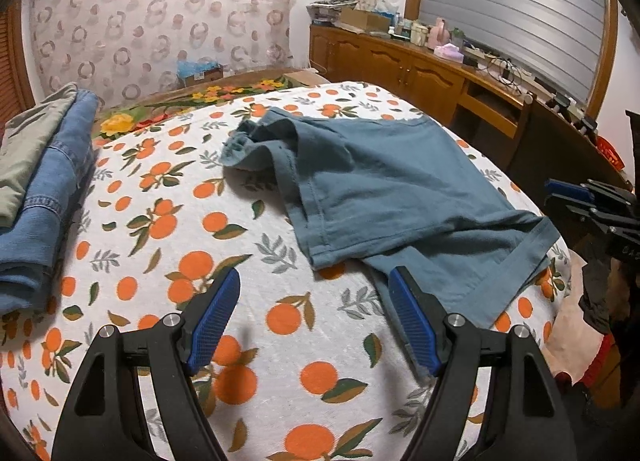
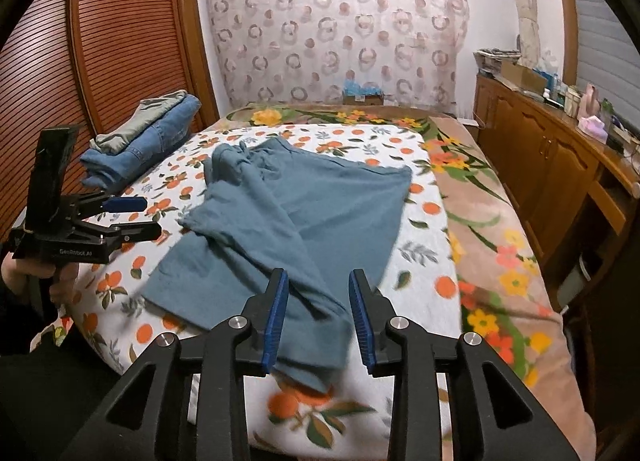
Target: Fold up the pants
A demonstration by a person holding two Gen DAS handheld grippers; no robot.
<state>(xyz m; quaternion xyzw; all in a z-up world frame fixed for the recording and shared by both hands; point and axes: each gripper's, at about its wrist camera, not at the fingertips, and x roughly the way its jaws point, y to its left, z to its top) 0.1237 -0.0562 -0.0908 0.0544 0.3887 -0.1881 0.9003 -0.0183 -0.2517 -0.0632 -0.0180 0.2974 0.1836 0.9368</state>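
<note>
The teal pants (image 2: 288,221) lie folded over on a white sheet printed with oranges (image 1: 168,197), which covers the near part of the bed. Their bunched waistband (image 1: 240,145) points toward the far side, and one leg end runs back toward the near edge.

The right gripper (image 2: 318,313) hangs over that near leg end. Its blue pads (image 2: 276,317) stand a little way apart with the cloth showing between them, lying loose on the sheet and not pinched by either pad. The left gripper (image 1: 314,313) is spread wide over bare sheet and holds nothing; the pants' hem lies just ahead of it, and its right pad (image 1: 412,321) sits over the edge of the cloth, though whether it touches cannot be told. In the right wrist view this gripper shows at the left, beside the pants, with a hand (image 2: 24,273) on its handle.

Far to the left of both grippers, a stack of folded clothes (image 2: 144,141), denim beneath and pale green on top, rests at the edge of the bed. Beyond the sheet a floral blanket (image 2: 500,245) covers the rest of the bed, a patterned curtain (image 2: 340,29) hangs behind, and a cluttered wooden sideboard (image 2: 552,157) runs along the right
</note>
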